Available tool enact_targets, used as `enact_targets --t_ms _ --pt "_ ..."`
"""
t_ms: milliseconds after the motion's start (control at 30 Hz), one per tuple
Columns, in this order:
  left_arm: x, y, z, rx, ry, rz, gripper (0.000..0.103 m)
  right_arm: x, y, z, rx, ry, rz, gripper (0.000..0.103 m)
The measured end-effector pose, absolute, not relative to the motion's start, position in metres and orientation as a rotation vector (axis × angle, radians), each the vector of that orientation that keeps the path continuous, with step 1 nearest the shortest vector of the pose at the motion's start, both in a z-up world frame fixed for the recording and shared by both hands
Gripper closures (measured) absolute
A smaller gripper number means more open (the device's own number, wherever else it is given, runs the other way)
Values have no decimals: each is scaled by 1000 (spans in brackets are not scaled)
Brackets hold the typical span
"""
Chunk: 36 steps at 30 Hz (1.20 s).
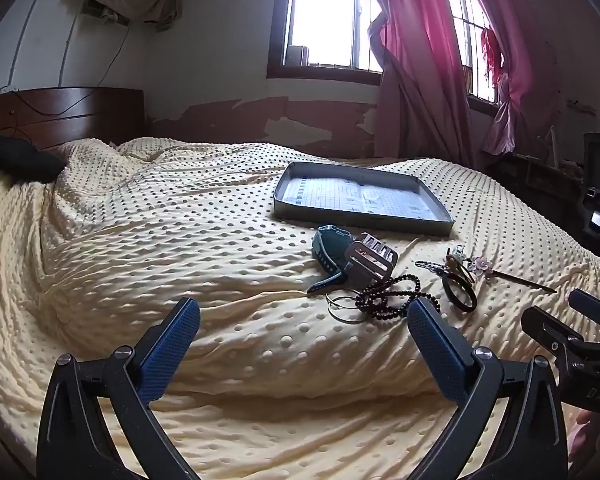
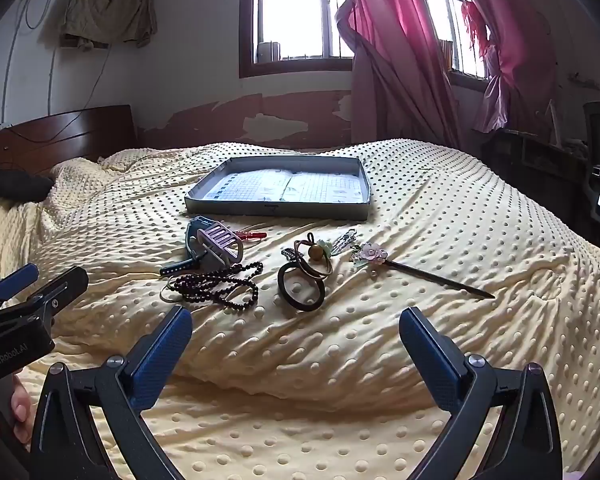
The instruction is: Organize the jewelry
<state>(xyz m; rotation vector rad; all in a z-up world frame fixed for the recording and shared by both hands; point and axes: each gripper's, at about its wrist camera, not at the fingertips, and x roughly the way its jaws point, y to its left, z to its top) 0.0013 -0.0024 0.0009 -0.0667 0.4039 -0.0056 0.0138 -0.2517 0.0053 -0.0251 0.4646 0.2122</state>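
A shallow grey tray (image 2: 278, 210) (image 1: 360, 225) lies on the yellow dotted bedspread, with printed paper lining its bottom. In front of it lies a loose heap: a teal watch (image 1: 332, 246), a mauve hair claw (image 2: 220, 242) (image 1: 370, 258), a dark bead necklace (image 2: 216, 284) (image 1: 388, 296), thin metal hoops (image 1: 342, 308), black hair ties (image 2: 300, 286) (image 1: 458, 290) and a flower hairpin (image 2: 416, 270) (image 1: 512, 276). My left gripper (image 1: 304, 320) is open, short of the beads. My right gripper (image 2: 296, 328) is open, just short of the hair ties. Neither holds anything.
The bedspread (image 2: 440, 220) is rumpled into folds. A wooden headboard (image 1: 60, 116) and a dark bundle (image 1: 16, 158) are at the left. Pink curtains (image 2: 400, 40) hang by the windows. Dark furniture (image 2: 540, 160) stands off the bed's right side. A hand (image 2: 20, 408) holds the left gripper.
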Motion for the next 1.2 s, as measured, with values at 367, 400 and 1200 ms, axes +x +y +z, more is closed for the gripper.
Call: enact_targets --t_ms 367,400,1200 --pt "1 -2 0 -67 407 -7 2 14 -252 5 -25 464 211 0" --pt "1 -2 -1 -66 407 -6 2 13 -252 5 -25 464 210 0" --pt "1 -5 0 -49 400 5 2 14 -253 5 -24 464 210 0"
